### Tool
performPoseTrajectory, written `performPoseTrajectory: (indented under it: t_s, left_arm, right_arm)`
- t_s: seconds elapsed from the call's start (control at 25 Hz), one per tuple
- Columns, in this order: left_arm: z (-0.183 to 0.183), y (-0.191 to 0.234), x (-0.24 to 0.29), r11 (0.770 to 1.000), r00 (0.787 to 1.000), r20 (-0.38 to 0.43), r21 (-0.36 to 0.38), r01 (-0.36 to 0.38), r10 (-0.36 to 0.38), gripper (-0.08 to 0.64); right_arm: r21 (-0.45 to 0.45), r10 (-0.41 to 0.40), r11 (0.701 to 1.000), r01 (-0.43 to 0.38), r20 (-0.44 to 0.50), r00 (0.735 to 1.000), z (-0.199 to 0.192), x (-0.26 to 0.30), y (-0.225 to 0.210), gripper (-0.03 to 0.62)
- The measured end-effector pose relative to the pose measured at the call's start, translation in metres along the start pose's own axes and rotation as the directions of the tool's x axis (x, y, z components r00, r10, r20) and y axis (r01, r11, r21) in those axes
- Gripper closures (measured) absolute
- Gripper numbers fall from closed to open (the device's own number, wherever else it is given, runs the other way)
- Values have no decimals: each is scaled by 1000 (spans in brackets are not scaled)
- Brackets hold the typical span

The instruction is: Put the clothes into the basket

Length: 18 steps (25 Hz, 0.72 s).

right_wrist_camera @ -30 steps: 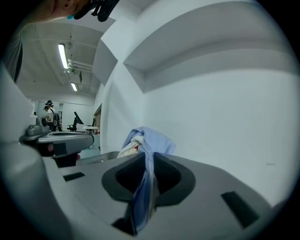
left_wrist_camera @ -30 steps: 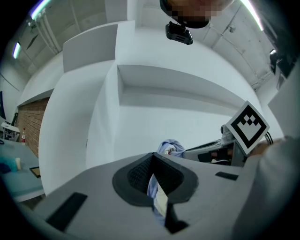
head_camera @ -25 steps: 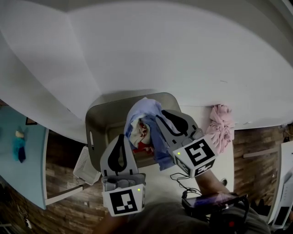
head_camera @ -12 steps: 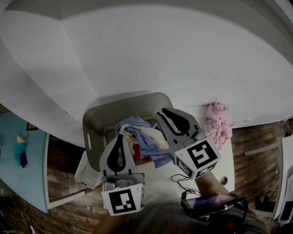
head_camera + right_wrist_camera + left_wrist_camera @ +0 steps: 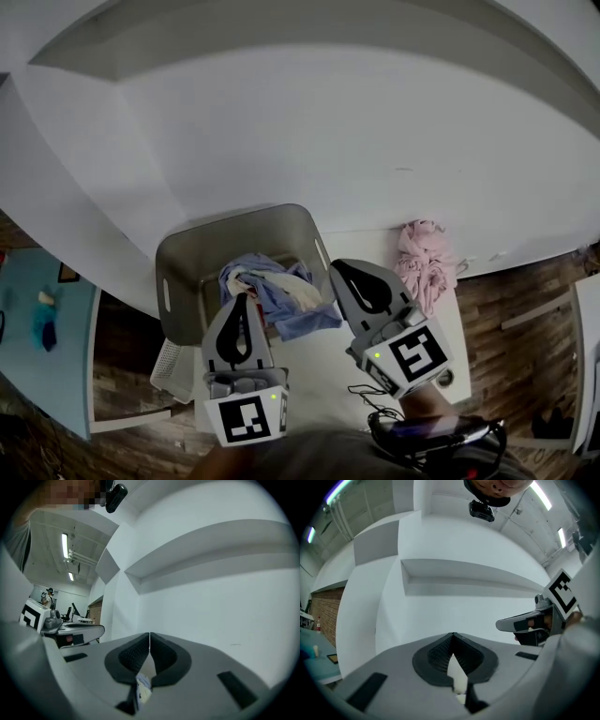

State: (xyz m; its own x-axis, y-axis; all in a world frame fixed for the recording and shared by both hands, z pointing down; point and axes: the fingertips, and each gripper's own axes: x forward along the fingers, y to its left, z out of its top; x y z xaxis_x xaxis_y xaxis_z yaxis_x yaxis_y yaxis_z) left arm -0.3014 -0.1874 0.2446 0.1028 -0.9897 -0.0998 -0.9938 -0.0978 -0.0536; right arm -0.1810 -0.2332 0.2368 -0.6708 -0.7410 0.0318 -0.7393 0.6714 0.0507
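Tongs are counted as two, one in each hand, and both are held over the near side of the work area in the head view. The left tongs [image 5: 241,300] are pressed together: in the left gripper view the dark pads [image 5: 438,656] meet at the tips, with nothing pinched between them. The right tongs [image 5: 339,269] have just been closing, and in the right gripper view the pads [image 5: 133,656] are likewise brought tip to tip, with no cloth caught between them. One grey basket [image 5: 178,272] is located at the left end of the white counter [image 5: 314,370], just beyond the left tongs. One heap of clothes [image 5: 267,286] is contained in it; blue and cream pieces can be distinguished, but the number of garments in the heap cannot be determined. A blue fold of the heap is draped over the basket's near rim, between the two tongs. One pink garment [image 5: 424,267] is found outside the basket, crumpled on the counter to the right of the right tongs and apart from them. One dark cable [image 5: 370,394] is laid on the near part of the counter, by the marker cube of the right tongs. One white perforated container [image 5: 167,356] is visible beside the basket, over the wooden floor [image 5: 127,323].
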Motion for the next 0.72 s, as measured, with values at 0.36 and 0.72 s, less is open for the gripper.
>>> performPoseTrajectory:
  t_s: [0.36,0.72]
  left_arm:
    - [21,-81,-44,998,997,35,8,64,-65,555]
    - [29,-181,-77,987,987,40,0,158,-158,555]
  right_arm:
    - [11,-21,1000,21,16,1000,-1,-99,-10,580]
    - [37,-121,992,120,28,992,-7,-212,-43,580]
